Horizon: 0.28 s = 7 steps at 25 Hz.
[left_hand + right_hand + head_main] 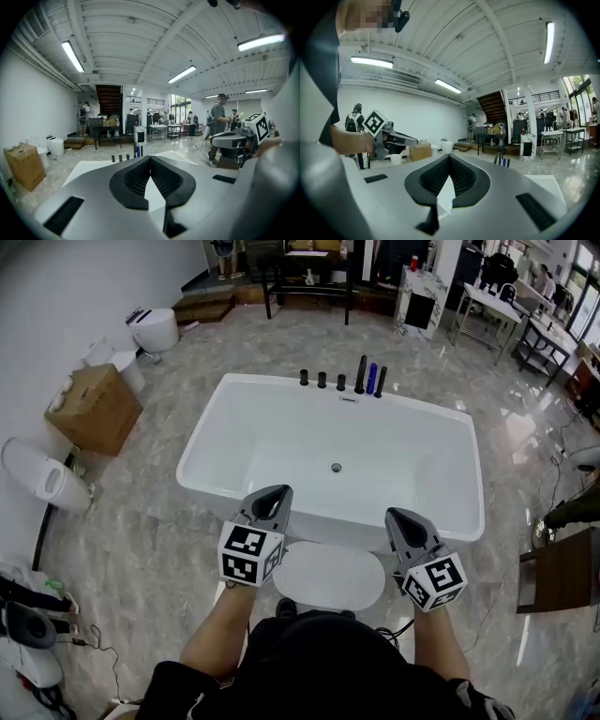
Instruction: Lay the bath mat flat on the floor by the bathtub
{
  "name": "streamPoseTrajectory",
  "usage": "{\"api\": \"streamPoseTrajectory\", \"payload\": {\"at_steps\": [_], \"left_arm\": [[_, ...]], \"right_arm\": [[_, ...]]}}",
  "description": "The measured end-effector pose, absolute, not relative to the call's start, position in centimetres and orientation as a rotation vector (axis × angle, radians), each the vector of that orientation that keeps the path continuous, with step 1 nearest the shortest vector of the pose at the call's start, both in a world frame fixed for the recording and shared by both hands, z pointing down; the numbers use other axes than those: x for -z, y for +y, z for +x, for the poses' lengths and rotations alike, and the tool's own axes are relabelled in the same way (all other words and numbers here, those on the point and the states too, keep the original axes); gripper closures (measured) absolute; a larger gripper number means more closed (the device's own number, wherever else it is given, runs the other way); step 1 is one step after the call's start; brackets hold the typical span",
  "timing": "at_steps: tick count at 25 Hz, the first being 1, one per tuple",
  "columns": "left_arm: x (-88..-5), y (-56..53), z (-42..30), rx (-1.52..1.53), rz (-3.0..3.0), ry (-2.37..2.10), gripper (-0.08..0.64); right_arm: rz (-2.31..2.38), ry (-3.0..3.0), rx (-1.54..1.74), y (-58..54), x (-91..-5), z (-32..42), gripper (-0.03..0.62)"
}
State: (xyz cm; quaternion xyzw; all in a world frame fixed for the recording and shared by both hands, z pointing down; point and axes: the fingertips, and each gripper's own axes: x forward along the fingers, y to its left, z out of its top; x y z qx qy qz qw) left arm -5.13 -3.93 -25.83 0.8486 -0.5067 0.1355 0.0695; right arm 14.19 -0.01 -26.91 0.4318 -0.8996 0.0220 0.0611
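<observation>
Seemingly little is left: the left gripper has its jaws together on nothing, the mat lies flat on the floor just beside the tub, and the right gripper is likewise closed and empty.

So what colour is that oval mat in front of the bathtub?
White, with a fine speckled surface. The mat shows best in the head view.

White speckled bath mat, white bathtub, grey marbled floor, brown cardboard box
</observation>
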Motion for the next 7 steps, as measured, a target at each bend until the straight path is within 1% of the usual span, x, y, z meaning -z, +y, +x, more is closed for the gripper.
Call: {"api": "streamPoseTrajectory", "payload": {"at_steps": [7], "left_arm": [[26.16,-4.56,-5.5,-0.406,2.546,-1.534,0.549]], "right_arm": [[1.325,-2.723,-0.057,-1.2,27.48,14.06,0.578]]}}
